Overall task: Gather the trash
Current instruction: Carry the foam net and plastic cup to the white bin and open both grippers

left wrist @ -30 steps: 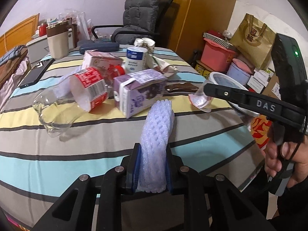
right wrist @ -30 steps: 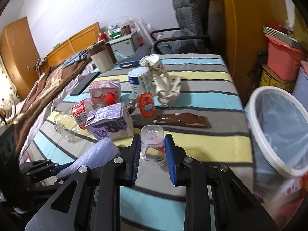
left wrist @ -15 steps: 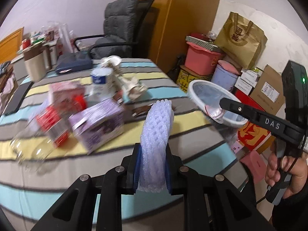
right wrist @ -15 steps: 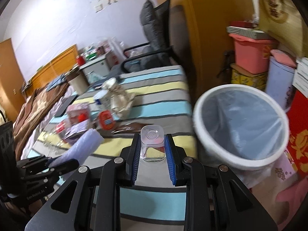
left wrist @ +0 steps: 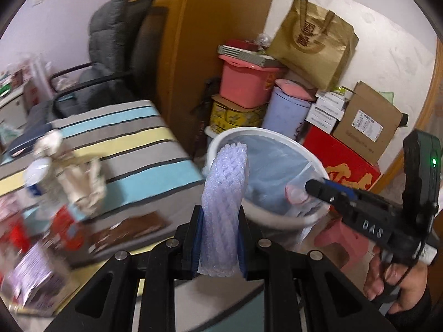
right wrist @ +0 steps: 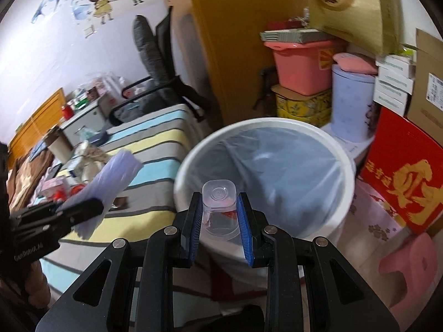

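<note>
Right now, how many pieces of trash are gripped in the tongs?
2: white foam net sleeve in left tongs, beside the white bin; clear plastic cup in right tongs, over it.

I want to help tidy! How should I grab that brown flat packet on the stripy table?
The brown packet lies flat near the table's edge. Probably best to come from above and pinch across its narrow width at one end, since it looks thin and has no tall sides.
</note>
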### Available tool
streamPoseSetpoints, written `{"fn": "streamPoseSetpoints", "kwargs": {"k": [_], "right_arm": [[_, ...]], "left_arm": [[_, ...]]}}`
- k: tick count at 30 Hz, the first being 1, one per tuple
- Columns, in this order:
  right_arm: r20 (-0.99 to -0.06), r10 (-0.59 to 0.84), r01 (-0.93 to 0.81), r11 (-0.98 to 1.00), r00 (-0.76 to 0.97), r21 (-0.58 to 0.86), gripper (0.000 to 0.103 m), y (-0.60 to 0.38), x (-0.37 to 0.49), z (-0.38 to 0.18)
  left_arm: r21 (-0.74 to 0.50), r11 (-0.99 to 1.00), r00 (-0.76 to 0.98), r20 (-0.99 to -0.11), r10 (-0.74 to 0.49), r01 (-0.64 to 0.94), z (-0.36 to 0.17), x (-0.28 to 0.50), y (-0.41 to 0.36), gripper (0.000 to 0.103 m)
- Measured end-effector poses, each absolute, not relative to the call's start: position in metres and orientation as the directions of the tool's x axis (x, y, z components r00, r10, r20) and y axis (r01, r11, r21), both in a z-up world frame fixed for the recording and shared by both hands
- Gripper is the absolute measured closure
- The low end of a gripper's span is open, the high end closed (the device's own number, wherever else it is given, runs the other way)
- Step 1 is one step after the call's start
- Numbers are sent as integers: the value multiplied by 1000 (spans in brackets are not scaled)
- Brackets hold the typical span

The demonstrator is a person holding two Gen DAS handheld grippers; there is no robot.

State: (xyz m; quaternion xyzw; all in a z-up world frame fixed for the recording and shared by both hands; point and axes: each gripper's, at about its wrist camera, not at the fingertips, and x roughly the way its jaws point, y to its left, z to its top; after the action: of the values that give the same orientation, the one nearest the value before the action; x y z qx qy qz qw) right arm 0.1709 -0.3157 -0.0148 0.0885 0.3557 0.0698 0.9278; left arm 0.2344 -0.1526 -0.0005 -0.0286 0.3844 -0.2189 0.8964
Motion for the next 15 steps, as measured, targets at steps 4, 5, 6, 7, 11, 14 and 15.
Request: {"fn": "streamPoseSetpoints", "kwargs": {"k": [4,5,6,7,11,14,15], "right_arm": [[-662,171,-38,977,729,210,75,-327,175,-20],[-666,168,-33,977,727,210,75,-329,176,-21],[-671,162,-26,978,724,209,75,-332,177,-22],[-674,159,-21,978,722,208,75,-332,178,-23],[-691,134,14,979,710,204,74,-341,181,-28],[-703,135,26,977,698,213,74,-346,184,-32],[-707,132,31,977,695,213,74,-347,184,-33]], "left_arm": [[-242,886,565,-696,-442,395,-10,258,-176,81],[-250,881,552,-702,-451,402,-14,265,-182,81],[-254,878,543,-706,-455,405,-16,268,-186,81],[-258,876,535,-709,-459,408,-19,271,-190,81],[-269,862,509,-716,-478,431,-26,282,-205,80],[-288,850,488,-718,-496,441,-31,289,-213,80],[-291,848,481,-721,-499,443,-32,291,-216,79]]}}
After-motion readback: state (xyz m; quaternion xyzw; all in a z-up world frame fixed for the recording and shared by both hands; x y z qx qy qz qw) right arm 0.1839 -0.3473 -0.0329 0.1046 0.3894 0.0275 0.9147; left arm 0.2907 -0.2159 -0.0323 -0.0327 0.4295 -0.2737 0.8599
